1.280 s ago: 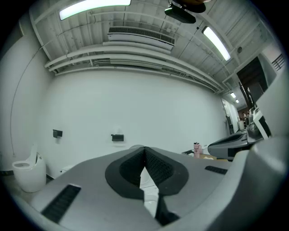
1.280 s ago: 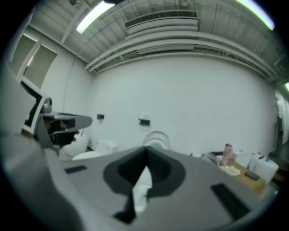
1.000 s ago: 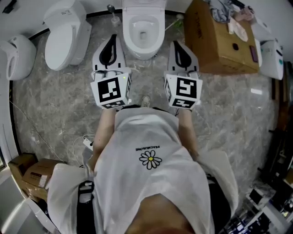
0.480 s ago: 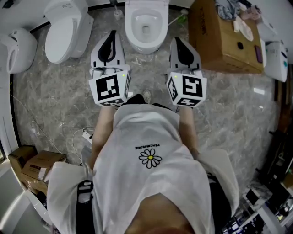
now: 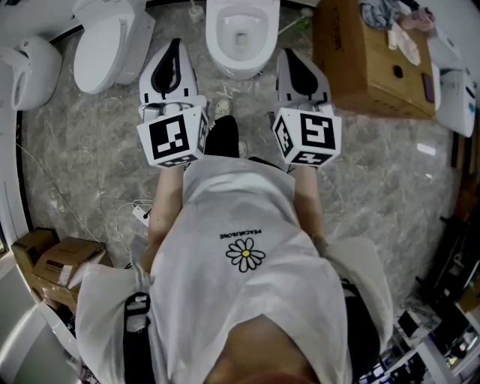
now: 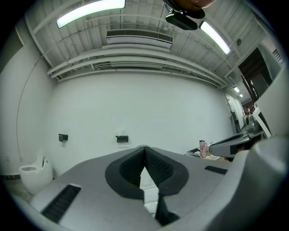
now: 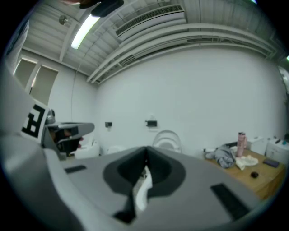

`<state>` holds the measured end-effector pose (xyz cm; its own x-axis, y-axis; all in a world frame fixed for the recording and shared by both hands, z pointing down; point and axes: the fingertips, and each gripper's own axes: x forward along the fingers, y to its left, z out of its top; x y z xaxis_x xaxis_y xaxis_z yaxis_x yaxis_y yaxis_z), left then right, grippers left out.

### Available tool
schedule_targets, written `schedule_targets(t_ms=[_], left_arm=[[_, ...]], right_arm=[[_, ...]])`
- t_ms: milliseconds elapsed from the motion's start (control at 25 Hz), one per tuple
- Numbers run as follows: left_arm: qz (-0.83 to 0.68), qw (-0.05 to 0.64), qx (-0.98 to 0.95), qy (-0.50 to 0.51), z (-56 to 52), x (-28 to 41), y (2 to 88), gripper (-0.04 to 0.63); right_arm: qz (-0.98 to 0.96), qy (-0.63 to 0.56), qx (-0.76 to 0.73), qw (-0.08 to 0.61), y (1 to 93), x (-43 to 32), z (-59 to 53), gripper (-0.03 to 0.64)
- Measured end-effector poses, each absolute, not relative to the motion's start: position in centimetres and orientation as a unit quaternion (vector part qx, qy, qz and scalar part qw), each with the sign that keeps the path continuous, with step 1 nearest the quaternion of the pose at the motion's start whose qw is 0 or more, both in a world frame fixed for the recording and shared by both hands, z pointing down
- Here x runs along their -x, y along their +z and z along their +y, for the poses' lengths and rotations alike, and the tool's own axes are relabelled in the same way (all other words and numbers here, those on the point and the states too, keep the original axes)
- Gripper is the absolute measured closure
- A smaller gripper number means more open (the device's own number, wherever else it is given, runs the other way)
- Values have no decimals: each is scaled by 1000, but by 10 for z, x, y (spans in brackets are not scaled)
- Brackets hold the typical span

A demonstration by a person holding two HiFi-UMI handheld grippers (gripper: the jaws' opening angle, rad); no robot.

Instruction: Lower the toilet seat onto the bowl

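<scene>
You face the toilet bowl (image 5: 217, 54) with its toilet seat (image 7: 167, 139) upright.
Your left gripper (image 5: 175, 46) and right gripper (image 5: 289, 56) hold nothing, their jaws pressed together, one on each side of the bowl.

This is looking like a test room, not a home bathroom: an open toilet (image 5: 241, 37) and a lidded toilet (image 5: 111, 46) are standing side by side on marble floor (image 5: 82, 150), beside a cardboard box (image 5: 371, 67), under strip lights (image 6: 90, 12).
</scene>
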<state>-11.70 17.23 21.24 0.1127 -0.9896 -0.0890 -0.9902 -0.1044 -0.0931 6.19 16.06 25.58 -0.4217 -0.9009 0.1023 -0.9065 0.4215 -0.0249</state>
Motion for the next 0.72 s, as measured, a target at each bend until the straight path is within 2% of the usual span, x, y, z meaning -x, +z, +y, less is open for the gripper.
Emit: schedule_targets(t_ms=[280,720], left_arm=[[651,94,754,8,153,104,200,574],[648,83,757,7,119,101,203,574]], right_arm=[[-843,28,-537,30,251,-67,147,586],[-829,47,-556,40,262,-82,121,586]])
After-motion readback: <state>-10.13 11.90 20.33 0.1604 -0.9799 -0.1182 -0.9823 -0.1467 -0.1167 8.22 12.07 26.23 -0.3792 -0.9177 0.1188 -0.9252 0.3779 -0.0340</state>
